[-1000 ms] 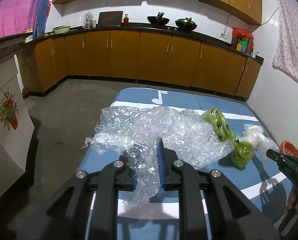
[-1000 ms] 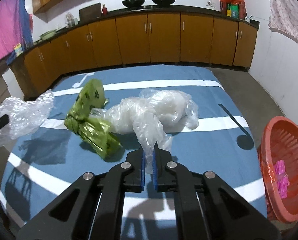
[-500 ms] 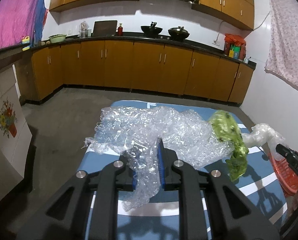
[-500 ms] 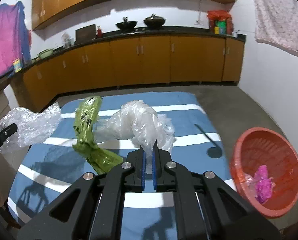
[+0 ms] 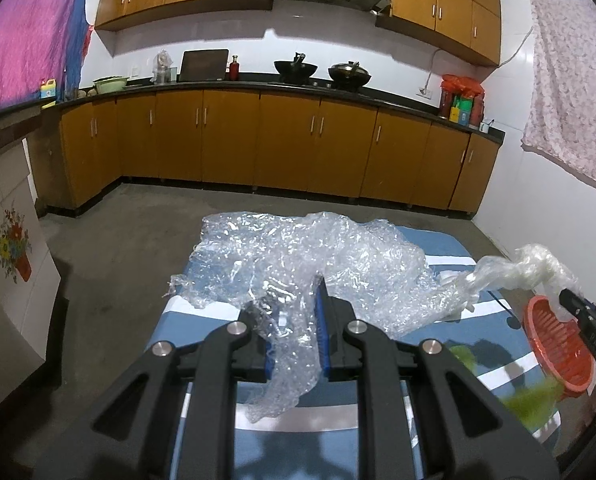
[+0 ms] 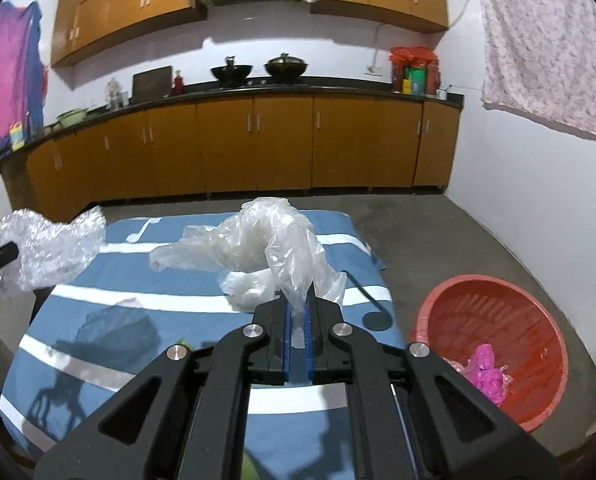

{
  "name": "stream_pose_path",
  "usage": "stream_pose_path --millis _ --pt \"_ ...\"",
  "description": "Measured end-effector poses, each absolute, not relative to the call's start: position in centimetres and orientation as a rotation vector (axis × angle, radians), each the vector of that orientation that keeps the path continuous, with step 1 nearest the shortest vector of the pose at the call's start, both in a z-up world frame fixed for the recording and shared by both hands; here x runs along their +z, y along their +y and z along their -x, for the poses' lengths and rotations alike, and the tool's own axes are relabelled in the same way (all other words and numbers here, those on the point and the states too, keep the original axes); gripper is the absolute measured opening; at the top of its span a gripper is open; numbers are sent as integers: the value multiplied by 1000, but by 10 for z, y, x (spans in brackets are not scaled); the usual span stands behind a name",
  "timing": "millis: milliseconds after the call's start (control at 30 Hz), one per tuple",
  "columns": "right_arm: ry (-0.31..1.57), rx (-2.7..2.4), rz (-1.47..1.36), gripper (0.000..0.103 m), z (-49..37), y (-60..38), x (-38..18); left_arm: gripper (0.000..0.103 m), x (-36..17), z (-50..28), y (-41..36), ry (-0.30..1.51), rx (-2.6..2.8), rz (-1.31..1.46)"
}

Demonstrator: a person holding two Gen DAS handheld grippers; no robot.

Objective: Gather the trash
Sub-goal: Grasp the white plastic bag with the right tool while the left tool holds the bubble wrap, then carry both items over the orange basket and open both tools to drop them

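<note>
Two grippers are in use, each clamped on a piece of plastic trash. Left gripper (image 5: pixel 296 320): blue pads pressed onto a crumpled sheet of bubble wrap (image 5: pixel 318 264), which fans out ahead of the fingers and hangs below them, clear of the blue striped mat (image 5: pixel 450 244). Right gripper (image 6: pixel 297 324): pads nearly together, pinching a twisted neck of a clear plastic bag (image 6: pixel 266 240); the bag's bulk billows in front of the fingers above the mat (image 6: pixel 138 292).

In the left wrist view, the right gripper (image 5: pixel 578 304) appears at the right edge with the clear bag (image 5: pixel 530 264) trailing from it, above the rim of a red basket (image 5: pixel 558 344). A blurred green item (image 5: pixel 534 400) shows just beside the basket; its contact with the mat cannot be determined.

In the right wrist view, the basket (image 6: pixel 494 340) stands on the concrete floor just beside the mat's right edge and contains a crumpled pink wrapper (image 6: pixel 486 372). The bubble wrap (image 6: pixel 46 248) is visible at the left edge. Brown kitchen cabinets (image 6: pixel 258 148) line the far wall.
</note>
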State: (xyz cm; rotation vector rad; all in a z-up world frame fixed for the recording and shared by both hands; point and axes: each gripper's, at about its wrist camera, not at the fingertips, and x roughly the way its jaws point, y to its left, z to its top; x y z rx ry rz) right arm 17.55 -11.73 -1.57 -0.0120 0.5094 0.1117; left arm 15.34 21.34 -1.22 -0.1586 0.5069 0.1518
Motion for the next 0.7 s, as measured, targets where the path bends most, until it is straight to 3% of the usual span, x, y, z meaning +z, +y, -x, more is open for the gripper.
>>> stream_pose_path --millis 700 --pt "481 -97 -126 5 -155 -215 -10 17 1 -178 130 496 -27 121"
